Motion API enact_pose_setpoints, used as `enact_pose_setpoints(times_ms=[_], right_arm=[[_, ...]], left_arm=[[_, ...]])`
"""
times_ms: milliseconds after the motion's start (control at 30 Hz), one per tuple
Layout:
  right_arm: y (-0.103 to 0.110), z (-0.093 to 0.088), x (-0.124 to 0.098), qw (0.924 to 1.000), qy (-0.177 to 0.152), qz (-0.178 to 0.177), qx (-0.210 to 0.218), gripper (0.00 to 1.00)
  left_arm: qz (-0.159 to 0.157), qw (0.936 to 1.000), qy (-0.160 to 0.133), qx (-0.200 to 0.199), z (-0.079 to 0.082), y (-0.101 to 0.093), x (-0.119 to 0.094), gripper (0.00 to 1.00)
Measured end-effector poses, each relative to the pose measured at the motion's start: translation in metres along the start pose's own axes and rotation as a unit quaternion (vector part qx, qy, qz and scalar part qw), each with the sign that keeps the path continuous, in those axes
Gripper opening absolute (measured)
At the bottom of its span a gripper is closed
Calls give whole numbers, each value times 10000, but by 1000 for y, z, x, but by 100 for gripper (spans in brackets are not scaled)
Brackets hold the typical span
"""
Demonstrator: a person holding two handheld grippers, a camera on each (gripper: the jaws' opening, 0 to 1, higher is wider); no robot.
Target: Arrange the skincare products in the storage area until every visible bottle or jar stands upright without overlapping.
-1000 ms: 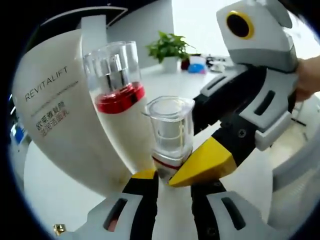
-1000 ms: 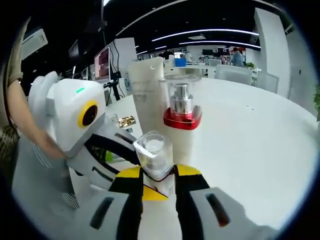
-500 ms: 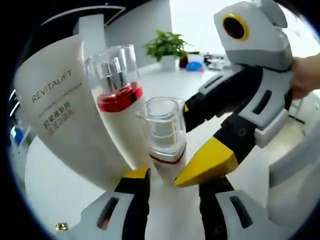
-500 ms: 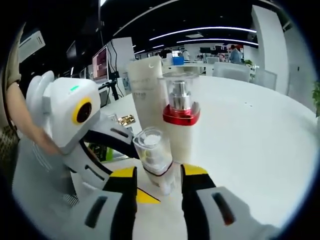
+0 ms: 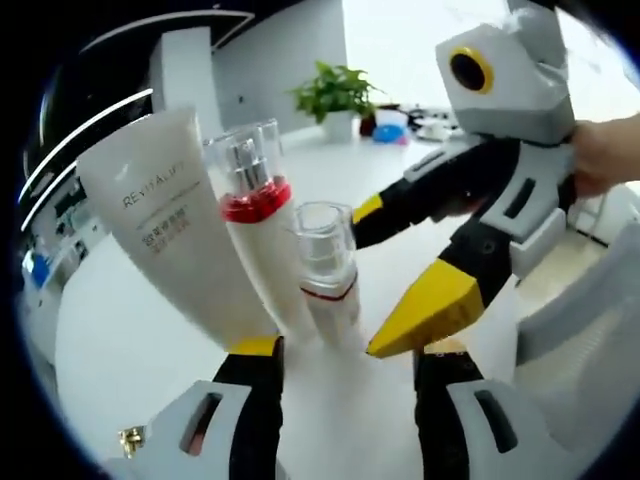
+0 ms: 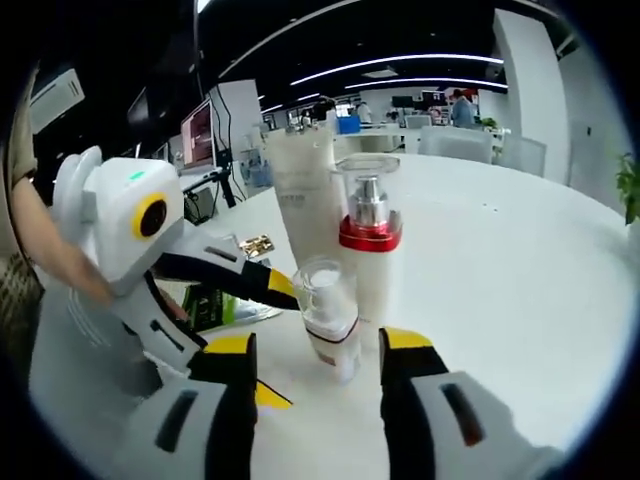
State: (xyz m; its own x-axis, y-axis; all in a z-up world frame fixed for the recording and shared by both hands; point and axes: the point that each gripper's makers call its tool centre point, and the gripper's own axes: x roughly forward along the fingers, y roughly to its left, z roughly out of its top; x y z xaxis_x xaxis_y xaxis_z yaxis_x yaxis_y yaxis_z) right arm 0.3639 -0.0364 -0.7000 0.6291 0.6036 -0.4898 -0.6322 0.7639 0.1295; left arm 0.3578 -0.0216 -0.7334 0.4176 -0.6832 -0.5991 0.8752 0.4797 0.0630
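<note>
White table (image 6: pixel 520 270) in an open office carries 3 upright products, grouped near each other: a tube (image 5: pixel 170 235), a red-collared pump bottle (image 5: pixel 258 225) and a small clear-capped bottle (image 5: pixel 326 265). Both the left hand-held gripper (image 5: pixel 345 355) and the right hand-held gripper (image 6: pixel 318 350) are spread, apparently clear of the small bottle so it stands alone.
</note>
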Motion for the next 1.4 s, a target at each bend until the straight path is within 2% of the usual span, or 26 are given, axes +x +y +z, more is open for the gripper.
enact_pose_setpoints(times_ms=[267,400,633,733,800,900,1233,1400], right_arm=[[8,-1,-10,10000,1,-56,48,57],[13,0,-16,9999,-23,-91,114,58],[23,-1,-24,9999,71,-96,91,60],[28,4,-27,9999,-39,-69,89,62],[30,7,-28,9998,-126,-63,135,63],[33,8,-30,9996,-195,-45,181,64],[45,7,-38,9995,-234,-14,221,67],[55,6,-39,9995,-245,84,206,69]], left_arm=[[-23,9999,129,27,-9,-6,-20,59],[14,9999,158,6,-14,-4,-32,63],[298,9988,133,-364,-26,13,-53,68],[429,9980,143,-432,-29,19,-63,69],[521,9970,250,-517,-35,22,-71,71],[605,9959,323,-585,-39,23,-80,74],[871,9932,265,-731,-47,30,-108,81],[1247,9870,230,-982,-55,44,-131,88]])
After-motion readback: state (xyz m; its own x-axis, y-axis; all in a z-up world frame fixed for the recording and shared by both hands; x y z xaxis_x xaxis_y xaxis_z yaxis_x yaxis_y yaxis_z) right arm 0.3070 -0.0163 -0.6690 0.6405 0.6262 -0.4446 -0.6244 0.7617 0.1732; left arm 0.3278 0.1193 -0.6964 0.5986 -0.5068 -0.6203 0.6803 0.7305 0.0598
